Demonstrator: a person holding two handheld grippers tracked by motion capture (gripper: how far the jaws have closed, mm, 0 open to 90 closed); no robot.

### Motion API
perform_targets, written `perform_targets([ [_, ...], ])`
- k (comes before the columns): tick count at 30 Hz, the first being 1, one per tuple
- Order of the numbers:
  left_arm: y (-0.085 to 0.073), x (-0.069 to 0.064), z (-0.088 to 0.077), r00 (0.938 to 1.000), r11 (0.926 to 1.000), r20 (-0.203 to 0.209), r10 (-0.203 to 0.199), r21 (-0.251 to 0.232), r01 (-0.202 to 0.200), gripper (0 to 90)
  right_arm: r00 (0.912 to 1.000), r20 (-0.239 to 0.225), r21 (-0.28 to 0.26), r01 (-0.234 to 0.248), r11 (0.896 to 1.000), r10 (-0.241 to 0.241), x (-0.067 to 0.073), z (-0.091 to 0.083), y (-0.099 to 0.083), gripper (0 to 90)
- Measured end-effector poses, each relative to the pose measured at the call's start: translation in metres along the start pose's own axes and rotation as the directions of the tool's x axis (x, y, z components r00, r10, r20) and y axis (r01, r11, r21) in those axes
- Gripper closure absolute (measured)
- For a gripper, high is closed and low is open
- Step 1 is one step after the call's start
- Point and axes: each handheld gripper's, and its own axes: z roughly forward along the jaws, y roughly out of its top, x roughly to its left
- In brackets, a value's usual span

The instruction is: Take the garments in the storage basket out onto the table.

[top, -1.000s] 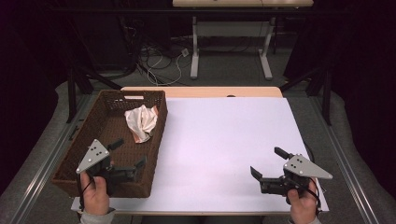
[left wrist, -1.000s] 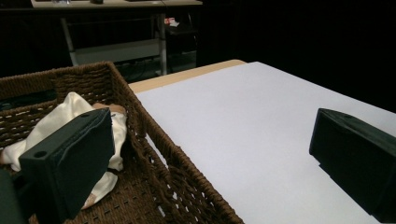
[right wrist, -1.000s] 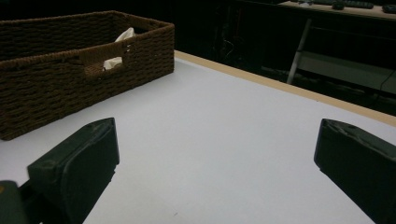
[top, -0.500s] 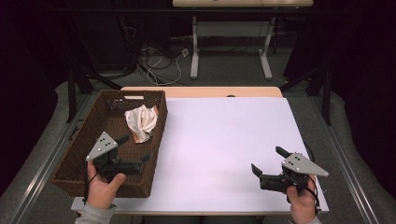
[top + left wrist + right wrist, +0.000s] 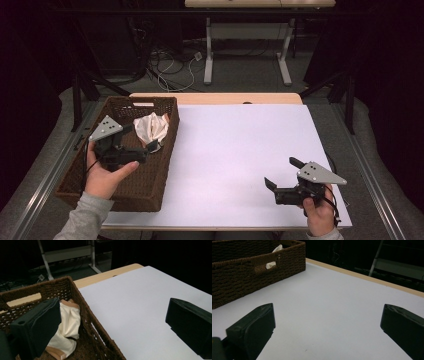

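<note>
A cream cloth with tan trim (image 5: 152,127) lies crumpled in the far end of a dark wicker basket (image 5: 100,192) at the table's left. My left gripper (image 5: 141,138) hovers open over the basket, right beside the cloth and gripping nothing. In the left gripper view the cloth (image 5: 66,327) sits just past the left jaw, while the right jaw hangs beyond the basket rim (image 5: 82,300) over the white surface; the gripper (image 5: 112,325) is open wide. My right gripper (image 5: 282,172) rests low over the white sheet at the front right, open and empty (image 5: 327,330).
A white sheet (image 5: 240,145) covers the table, with a wooden strip (image 5: 215,98) along the far edge. From the right gripper view the basket (image 5: 249,272) stands at the far left with the cloth (image 5: 273,257) peeking over its rim. Desk legs and cables lie on the floor beyond.
My left gripper has moved forward along the basket, from its near end up to the cloth. The right gripper has barely shifted.
</note>
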Motion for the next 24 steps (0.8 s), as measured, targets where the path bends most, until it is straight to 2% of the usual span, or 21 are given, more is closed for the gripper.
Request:
perform_targets([
  [7,0.015,0.013,0.011,0.9998,0.9998,-0.018,-0.009,0.020,0.009,0.2,0.9998,0.018,0.019,-0.009,1.000,0.008,-0.001,0.004,0.000,0.0],
  [10,0.019,0.020,0.016,0.9987,0.9986,-0.032,-0.040,0.033,0.041,0.2,0.9999,0.012,0.039,-0.006,0.999,0.006,-0.002,0.006,-0.001,0.0],
  [17,0.022,0.043,0.025,0.9908,0.9946,-0.098,-0.093,0.037,0.097,0.3,0.9999,0.012,0.027,0.009,1.000,-0.009,0.001,0.006,-0.003,0.0],
  [21,0.026,0.053,0.030,0.9868,0.9921,-0.112,-0.117,0.032,0.122,0.3,0.9998,0.020,0.030,0.005,1.000,-0.005,0.001,0.003,-0.003,0.0],
  [24,0.030,0.057,0.036,0.9860,0.9908,-0.113,-0.122,0.043,0.128,0.3,0.9996,0.028,0.015,-0.002,1.000,0.001,0.000,0.001,-0.003,0.0],
])
